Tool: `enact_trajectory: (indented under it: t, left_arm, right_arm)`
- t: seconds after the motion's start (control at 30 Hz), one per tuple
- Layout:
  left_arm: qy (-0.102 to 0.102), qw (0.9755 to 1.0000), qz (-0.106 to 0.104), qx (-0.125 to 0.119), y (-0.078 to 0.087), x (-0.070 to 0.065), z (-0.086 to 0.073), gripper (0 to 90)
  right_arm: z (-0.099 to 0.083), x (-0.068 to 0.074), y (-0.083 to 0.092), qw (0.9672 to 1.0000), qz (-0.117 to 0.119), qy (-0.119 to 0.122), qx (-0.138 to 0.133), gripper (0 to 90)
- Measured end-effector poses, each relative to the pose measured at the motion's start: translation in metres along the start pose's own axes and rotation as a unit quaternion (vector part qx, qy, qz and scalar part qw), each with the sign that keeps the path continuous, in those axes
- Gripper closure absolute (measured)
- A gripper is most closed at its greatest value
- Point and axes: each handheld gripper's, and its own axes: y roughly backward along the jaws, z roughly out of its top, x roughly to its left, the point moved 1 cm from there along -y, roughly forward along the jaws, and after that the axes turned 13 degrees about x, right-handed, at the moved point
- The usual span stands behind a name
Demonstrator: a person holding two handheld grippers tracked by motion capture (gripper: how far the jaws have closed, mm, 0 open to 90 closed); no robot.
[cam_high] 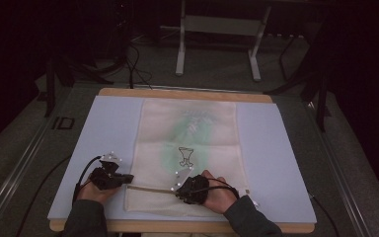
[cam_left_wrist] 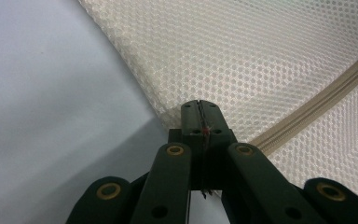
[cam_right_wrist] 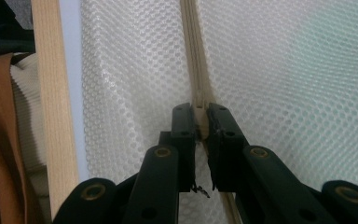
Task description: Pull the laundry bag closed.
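Right gripper view: right gripper [cam_right_wrist: 201,122] is pinched on the beige zipper pull [cam_right_wrist: 200,119] of the cream mesh laundry bag [cam_right_wrist: 135,93], frame centre. Left gripper [cam_left_wrist: 200,116], jaws closed, clamps the bag's corner. Risk: the pull slipping out, or mesh bunching and jamming the slider.
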Motion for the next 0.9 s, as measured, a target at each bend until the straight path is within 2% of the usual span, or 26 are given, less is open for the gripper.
enact_trajectory:
  t: [0.9]
  left_arm:
    - [-0.002, 1.0, 0.003, 0.002, 0.0, 0.0, 0.0, 90.0]
  right_arm:
    - [-0.018, -0.005, 0.006, 1.0, -0.004, -0.008, 0.005, 82.3]
